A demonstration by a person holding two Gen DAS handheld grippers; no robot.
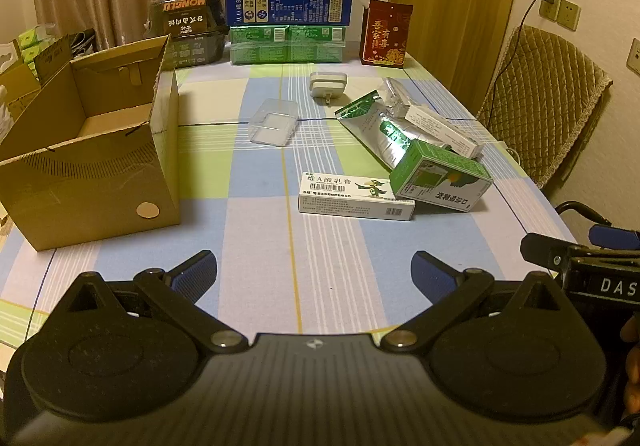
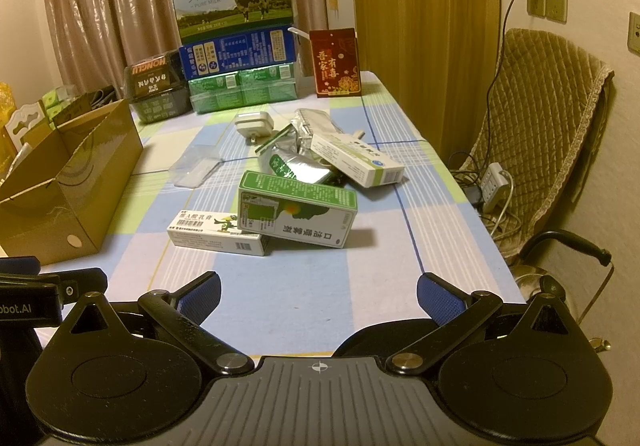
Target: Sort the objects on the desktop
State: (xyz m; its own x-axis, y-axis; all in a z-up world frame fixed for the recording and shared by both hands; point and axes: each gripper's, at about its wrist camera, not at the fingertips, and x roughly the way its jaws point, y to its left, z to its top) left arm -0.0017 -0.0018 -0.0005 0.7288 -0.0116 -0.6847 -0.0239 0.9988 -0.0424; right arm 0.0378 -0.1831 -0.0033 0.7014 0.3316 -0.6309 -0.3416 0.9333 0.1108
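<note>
Tongs, left [image 1: 314,270] and right [image 2: 318,296], both spread wide (empty) above the checked tablecloth [image 1: 260,226].

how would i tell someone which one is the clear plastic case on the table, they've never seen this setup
Start at the open cardboard box on the left of the checked tablecloth. Just to its right, lying alone on the cloth in front of the white plug adapter, is the clear plastic case. It is the only see-through item; the printed cartons and foil pouch are piled further right.
</note>
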